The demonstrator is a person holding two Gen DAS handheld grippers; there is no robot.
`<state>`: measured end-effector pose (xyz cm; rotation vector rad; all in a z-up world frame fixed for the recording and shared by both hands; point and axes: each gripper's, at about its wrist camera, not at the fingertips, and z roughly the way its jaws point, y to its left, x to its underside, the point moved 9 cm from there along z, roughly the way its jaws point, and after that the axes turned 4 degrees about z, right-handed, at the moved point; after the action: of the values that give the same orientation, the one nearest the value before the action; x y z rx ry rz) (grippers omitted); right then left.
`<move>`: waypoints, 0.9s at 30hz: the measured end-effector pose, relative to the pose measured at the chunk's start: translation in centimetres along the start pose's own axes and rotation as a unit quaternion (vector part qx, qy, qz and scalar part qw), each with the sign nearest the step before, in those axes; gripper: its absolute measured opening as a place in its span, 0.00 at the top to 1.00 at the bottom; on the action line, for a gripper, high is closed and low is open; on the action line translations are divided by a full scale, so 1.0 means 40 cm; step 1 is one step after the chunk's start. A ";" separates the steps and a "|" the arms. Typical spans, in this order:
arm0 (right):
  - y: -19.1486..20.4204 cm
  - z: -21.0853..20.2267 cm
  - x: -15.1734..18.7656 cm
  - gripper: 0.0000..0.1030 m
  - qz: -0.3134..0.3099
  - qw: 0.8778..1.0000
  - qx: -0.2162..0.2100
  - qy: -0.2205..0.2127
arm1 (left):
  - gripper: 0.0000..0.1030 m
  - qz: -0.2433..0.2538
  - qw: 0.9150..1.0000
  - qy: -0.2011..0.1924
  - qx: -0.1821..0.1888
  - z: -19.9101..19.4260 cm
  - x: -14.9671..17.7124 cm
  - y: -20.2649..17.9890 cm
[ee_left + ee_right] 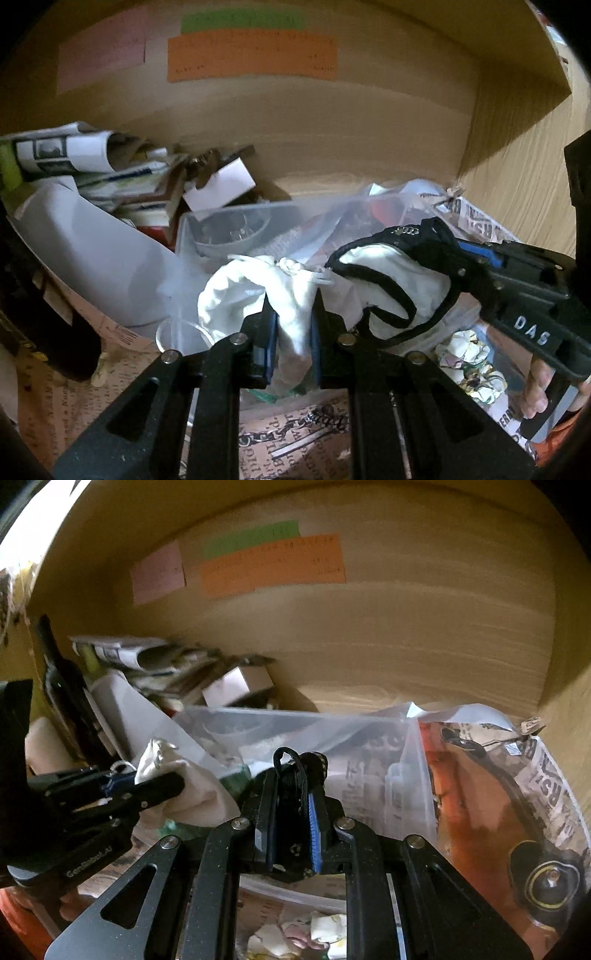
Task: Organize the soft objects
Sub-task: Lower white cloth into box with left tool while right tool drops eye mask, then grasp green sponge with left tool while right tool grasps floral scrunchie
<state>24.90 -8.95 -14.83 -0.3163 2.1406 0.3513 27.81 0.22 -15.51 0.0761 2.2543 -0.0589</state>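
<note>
A white cloth pouch [255,291] with a drawstring is held up inside a wooden cabinet. My left gripper [291,325] is shut on its lower fold. A black-trimmed white fabric piece [391,280] hangs to its right; my right gripper [439,240] is shut on its black band [299,775]. In the right wrist view my right gripper [293,797] pinches that black strap, and my left gripper [147,786] shows at the left with the white cloth [184,790].
A clear plastic bin [295,731] and plastic bags lie behind. Papers and boxes [110,166] pile up at the back left. A newspaper-print bag [517,794] stands at the right. A floral cloth [469,365] lies below. Coloured notes [251,51] stick on the back wall.
</note>
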 end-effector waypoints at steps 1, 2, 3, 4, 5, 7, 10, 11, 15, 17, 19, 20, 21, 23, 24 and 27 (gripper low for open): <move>-0.001 0.009 0.004 0.87 -0.004 1.000 0.006 0.006 | 0.86 -0.001 1.000 0.004 0.003 0.003 0.004 -0.002; -0.004 0.017 0.011 0.87 -0.009 1.000 0.013 0.012 | 0.86 0.000 1.000 0.007 0.004 0.009 0.005 -0.004; -0.006 0.024 0.017 0.87 -0.014 1.000 0.019 0.017 | 0.85 0.001 1.000 0.011 0.004 0.010 0.007 -0.004; -0.007 0.028 0.022 0.86 -0.018 0.999 0.023 0.021 | 0.83 0.003 1.000 0.014 0.004 0.012 0.008 -0.004; -0.007 0.031 0.024 0.86 -0.023 0.999 0.028 0.024 | 0.81 0.003 1.000 0.015 0.004 0.009 0.010 -0.006; -0.007 0.030 0.026 0.86 -0.031 0.998 0.040 0.025 | 0.70 -0.001 1.000 0.019 0.009 0.004 0.012 -0.006; -0.008 0.020 0.026 0.80 -0.039 0.998 0.047 0.026 | 0.56 -0.013 1.000 0.018 0.019 -0.013 0.012 -0.004; -0.008 0.018 0.025 0.78 -0.041 0.998 0.048 0.025 | 0.55 -0.015 1.000 0.015 0.021 -0.022 0.011 -0.003; -0.005 -0.009 0.022 0.57 -0.044 0.998 0.052 0.016 | 0.51 -0.016 1.000 0.002 0.026 -0.062 0.000 -0.006; -0.005 -0.035 0.017 0.48 -0.046 0.997 0.054 0.005 | 0.45 -0.015 1.000 -0.011 0.024 -0.091 -0.009 -0.008; -0.003 -0.059 0.010 0.36 -0.048 0.997 0.056 -0.005 | 0.39 -0.014 0.999 -0.025 0.023 -0.124 -0.019 -0.010; -0.004 -0.073 0.006 0.33 -0.047 0.997 0.055 -0.011 | 0.37 -0.013 0.999 -0.032 0.022 -0.141 -0.023 -0.012; -0.005 -0.089 0.001 0.28 -0.045 0.997 0.054 -0.018 | 0.35 -0.010 0.999 -0.041 0.019 -0.163 -0.028 -0.014; -0.008 -0.121 -0.008 0.23 -0.041 0.997 0.054 -0.033 | 0.30 -0.004 0.998 -0.054 0.013 -0.191 -0.033 -0.017; -0.009 -0.138 -0.012 0.19 -0.038 0.997 0.053 -0.040 | 0.26 -0.002 0.998 -0.060 0.012 -0.205 -0.034 -0.019; -0.013 -0.182 -0.014 0.15 -0.029 0.997 0.044 -0.055 | 0.08 0.001 0.997 -0.076 0.007 -0.246 -0.028 -0.025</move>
<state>19.87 -12.03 -10.47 -0.3005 2.0283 0.2361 20.84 -0.15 -8.39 0.0791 2.1024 -0.0768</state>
